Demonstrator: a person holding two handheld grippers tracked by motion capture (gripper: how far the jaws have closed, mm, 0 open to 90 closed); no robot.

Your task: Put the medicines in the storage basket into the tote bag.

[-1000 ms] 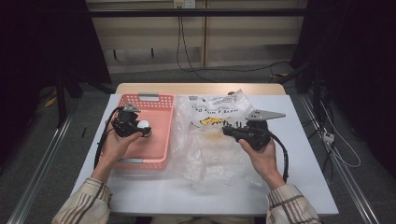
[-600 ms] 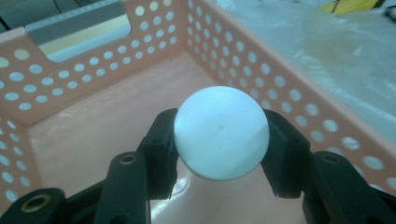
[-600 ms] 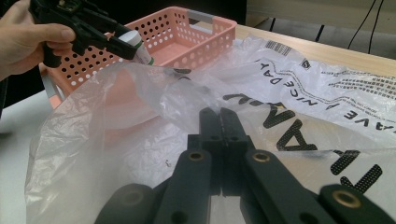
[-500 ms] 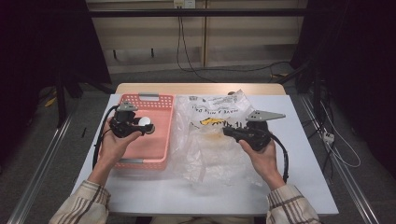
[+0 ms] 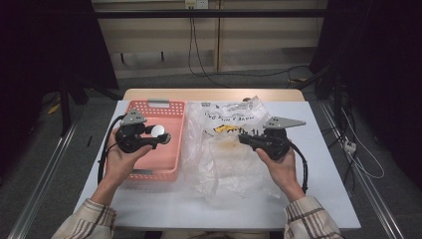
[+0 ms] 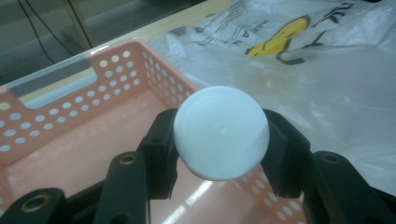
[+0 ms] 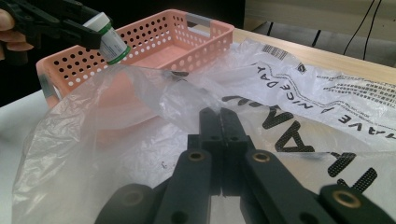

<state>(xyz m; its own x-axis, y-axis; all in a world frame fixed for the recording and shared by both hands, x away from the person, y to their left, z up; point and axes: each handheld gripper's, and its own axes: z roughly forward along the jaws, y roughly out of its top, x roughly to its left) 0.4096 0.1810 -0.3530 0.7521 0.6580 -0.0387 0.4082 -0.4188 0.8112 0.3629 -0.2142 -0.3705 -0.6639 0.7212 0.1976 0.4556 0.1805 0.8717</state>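
We see the left gripper [image 5: 161,138] with its jaws clamped on the sides of a small white-capped bottle [image 6: 221,132], held in the air above the pink basket [image 5: 171,112]; since the earlier frames it has lifted the bottle a little higher and carried it toward the side of the basket nearest the clear plastic bag [image 5: 229,159]. The right gripper [image 5: 244,139] has not moved: its jaws are closed flat together, pinching the edge of the bag just beside the basket on the white worktop [image 5: 323,199].
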